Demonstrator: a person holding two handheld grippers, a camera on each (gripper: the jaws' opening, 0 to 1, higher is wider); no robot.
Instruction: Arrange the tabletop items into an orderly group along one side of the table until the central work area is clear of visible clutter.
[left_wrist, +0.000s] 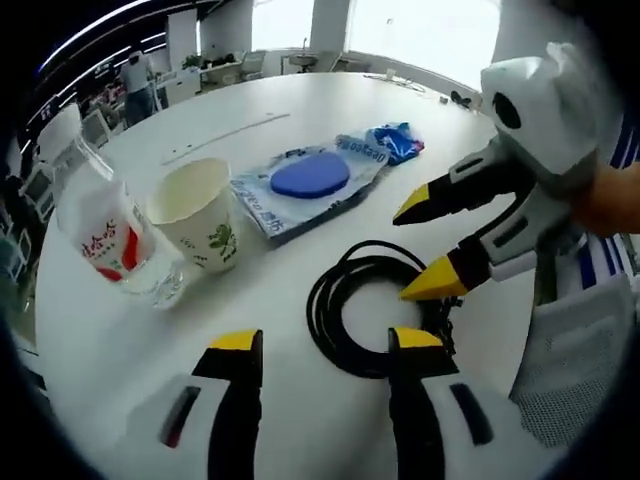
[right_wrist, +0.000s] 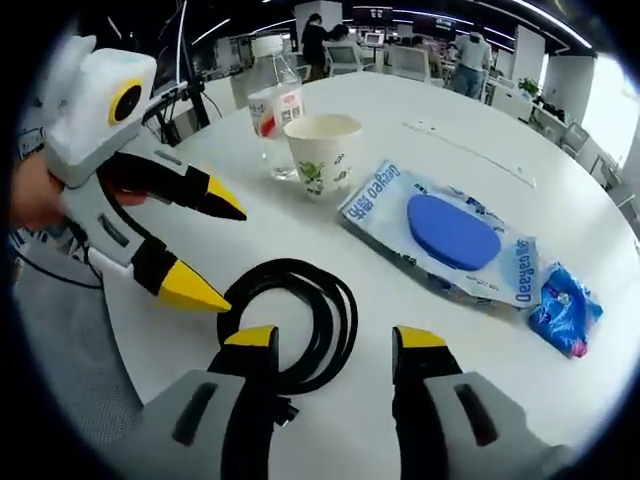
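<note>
A black coiled cable (left_wrist: 322, 305) lies on the white round table (left_wrist: 250, 110), just ahead of my open left gripper (left_wrist: 326, 340). My right gripper (left_wrist: 418, 250) comes in from the right, open, its yellow tips over the coil's right side. In the right gripper view the cable (right_wrist: 290, 270) lies between my open right gripper (right_wrist: 336, 337) and the left gripper (right_wrist: 220, 253), whose lower tip is at the coil's edge. Beyond stand a paper cup (left_wrist: 200, 215) (right_wrist: 325, 150) and a water bottle (left_wrist: 110, 235) (right_wrist: 272, 115), side by side. A plastic packet with a blue disc (left_wrist: 310, 180) (right_wrist: 450, 235) and a crumpled blue wrapper (left_wrist: 395, 140) (right_wrist: 565, 310) lie flat.
A thin white strip (left_wrist: 225, 135) (right_wrist: 470, 150) lies further out on the table. The table edge runs close under both grippers, with a grey mesh chair (left_wrist: 580, 350) beside it. Desks, chairs and people fill the office behind.
</note>
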